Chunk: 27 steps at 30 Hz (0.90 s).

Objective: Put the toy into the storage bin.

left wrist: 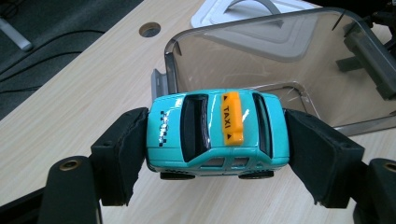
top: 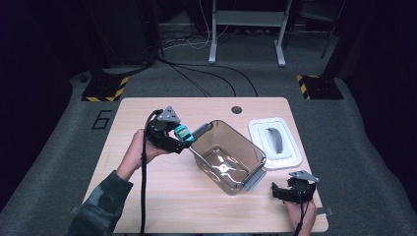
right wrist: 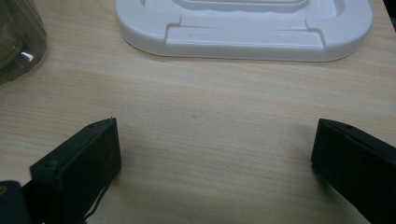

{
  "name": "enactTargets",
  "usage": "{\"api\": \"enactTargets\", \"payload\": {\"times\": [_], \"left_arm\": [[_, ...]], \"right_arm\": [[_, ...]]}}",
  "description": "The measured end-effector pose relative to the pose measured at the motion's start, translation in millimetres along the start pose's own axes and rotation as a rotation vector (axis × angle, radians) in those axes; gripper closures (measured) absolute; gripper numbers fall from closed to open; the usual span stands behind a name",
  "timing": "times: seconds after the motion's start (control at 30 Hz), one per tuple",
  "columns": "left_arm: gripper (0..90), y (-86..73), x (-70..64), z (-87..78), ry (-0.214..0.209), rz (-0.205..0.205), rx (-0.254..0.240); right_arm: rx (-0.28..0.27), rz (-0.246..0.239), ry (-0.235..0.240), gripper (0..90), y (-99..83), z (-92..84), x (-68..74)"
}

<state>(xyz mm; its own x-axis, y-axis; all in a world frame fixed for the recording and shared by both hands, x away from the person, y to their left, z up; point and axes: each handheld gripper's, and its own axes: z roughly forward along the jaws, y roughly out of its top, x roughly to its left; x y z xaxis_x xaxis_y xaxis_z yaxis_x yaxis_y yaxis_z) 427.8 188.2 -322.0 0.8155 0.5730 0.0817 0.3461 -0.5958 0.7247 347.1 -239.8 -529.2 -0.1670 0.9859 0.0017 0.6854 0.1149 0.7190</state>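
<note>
on the wooden counter sits a clear bin. the left gripper clamps a teal taxi. the right gripper gapes wide, empty.

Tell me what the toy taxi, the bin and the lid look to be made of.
Toy taxi: glossy teal paint with sharp glints, likely painted metal or hard plastic; orange sign looks plastic. Bin: smoky see-through plastic, since the table shows through its walls. Lid: opaque white moulded plastic with a soft sheen.

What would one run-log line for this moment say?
left gripper: shut on toy taxi, near clear bin | right gripper: open, on table | white lid: off, beside bin
</note>
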Motion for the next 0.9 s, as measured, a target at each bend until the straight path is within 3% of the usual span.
{"api": "enactTargets", "payload": {"times": [0.9], "left_arm": [[24.7, 58.8, -10.5, 34.5, -0.064, 0.06, 0.058]], "right_arm": [[0.0, 0.0, 0.0, 0.9, 0.0, 0.0, 0.0]]}}
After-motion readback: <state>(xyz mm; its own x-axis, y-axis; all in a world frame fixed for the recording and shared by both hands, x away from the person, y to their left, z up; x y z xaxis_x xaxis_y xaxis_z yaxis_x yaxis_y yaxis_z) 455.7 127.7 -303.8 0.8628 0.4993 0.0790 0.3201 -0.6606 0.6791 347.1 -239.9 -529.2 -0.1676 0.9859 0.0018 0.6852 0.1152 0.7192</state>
